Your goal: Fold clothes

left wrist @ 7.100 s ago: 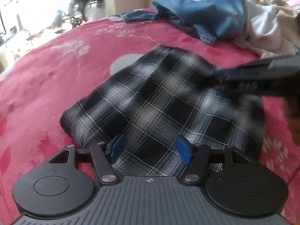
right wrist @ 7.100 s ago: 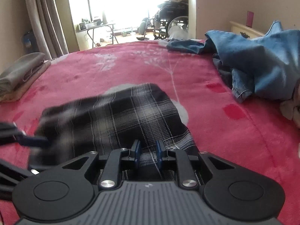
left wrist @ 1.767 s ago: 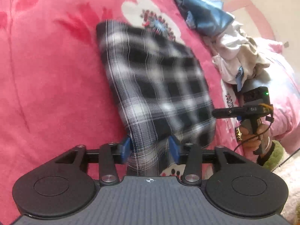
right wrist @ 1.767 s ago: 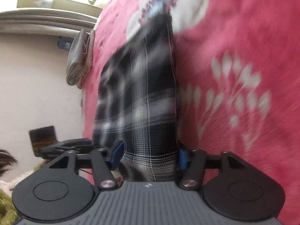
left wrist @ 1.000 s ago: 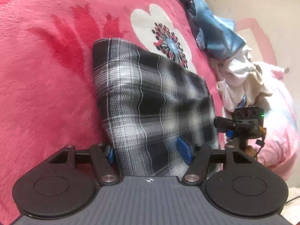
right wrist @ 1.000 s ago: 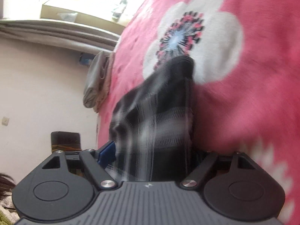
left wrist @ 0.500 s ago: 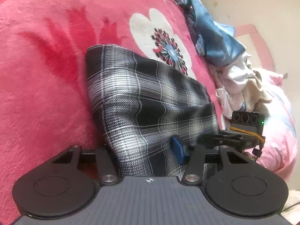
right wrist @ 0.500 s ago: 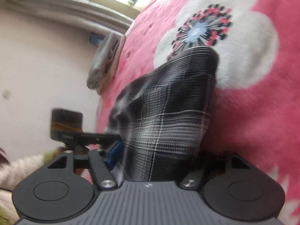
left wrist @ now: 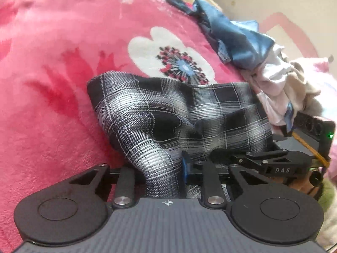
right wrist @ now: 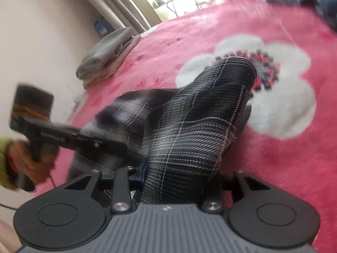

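On pink blanket (left wrist: 52,116), both jaws closing on plaid garment (left wrist: 160,118)

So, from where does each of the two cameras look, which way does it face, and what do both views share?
Left wrist: sits on the left gripper, facing down over the black-and-white plaid cloth towards the blue denim pile; its closing jaws hold cloth, and the right gripper shows.
Right wrist: sits on the right gripper, facing the folded grey cloth stack; its closing jaws hold cloth, and the left hand shows.
Shared: the plaid cloth and the pink floral blanket.
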Action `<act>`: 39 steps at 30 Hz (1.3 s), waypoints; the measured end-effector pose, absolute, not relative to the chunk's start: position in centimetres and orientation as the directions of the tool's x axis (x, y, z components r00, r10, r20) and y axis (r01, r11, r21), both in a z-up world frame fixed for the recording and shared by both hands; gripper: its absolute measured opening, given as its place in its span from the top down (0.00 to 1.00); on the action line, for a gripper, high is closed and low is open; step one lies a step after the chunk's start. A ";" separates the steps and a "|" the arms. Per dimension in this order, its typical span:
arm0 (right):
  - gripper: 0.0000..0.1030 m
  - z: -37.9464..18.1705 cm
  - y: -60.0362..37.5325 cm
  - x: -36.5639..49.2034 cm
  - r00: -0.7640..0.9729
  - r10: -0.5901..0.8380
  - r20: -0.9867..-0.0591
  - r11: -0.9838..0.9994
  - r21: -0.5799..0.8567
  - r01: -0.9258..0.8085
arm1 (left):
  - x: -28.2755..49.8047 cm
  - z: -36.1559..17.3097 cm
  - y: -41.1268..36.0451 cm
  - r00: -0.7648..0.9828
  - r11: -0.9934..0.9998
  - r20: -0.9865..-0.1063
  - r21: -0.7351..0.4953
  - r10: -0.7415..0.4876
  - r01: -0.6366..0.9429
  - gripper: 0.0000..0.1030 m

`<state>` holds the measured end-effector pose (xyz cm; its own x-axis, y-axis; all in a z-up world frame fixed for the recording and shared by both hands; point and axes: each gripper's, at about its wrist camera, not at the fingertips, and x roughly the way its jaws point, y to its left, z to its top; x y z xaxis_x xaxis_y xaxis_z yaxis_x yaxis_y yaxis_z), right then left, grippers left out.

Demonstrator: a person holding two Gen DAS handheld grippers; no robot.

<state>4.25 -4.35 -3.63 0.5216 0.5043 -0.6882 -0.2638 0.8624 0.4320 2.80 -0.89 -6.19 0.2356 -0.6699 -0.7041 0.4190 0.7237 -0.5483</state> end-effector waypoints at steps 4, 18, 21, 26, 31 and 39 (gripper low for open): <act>0.66 -2.4 -3.8 2.5 0.565 0.437 -0.699 0.899 0.318 -0.302 | 1.7 -4.9 -1.3 0.275 0.731 -0.703 -0.501 -0.656 0.463 0.83; 0.69 2.2 1.4 -0.9 0.752 0.284 -0.595 0.907 -0.089 -0.413 | -1.7 1.0 -1.9 0.442 0.751 -0.654 -0.311 -0.614 0.583 0.86; 0.69 3.6 1.8 -0.1 0.780 0.293 -0.553 0.899 -0.119 -0.422 | -1.0 3.3 -1.9 0.476 0.765 -0.652 -0.263 -0.590 0.588 0.86; 0.69 7.5 2.0 3.6 0.819 0.383 -0.428 0.883 -0.093 -0.461 | 1.2 9.6 -1.3 0.598 0.829 -0.630 -0.138 -0.496 0.542 0.87; 0.69 12.7 3.4 9.2 0.811 0.507 -0.291 0.826 -0.106 -0.554 | 3.4 16.4 0.5 0.742 0.916 -0.564 -0.067 -0.361 0.395 0.87; 0.69 21.5 10.8 19.8 0.740 0.652 -0.167 0.746 -0.033 -0.665 | 8.1 24.1 8.5 0.877 0.978 -0.435 -0.049 -0.203 0.202 0.87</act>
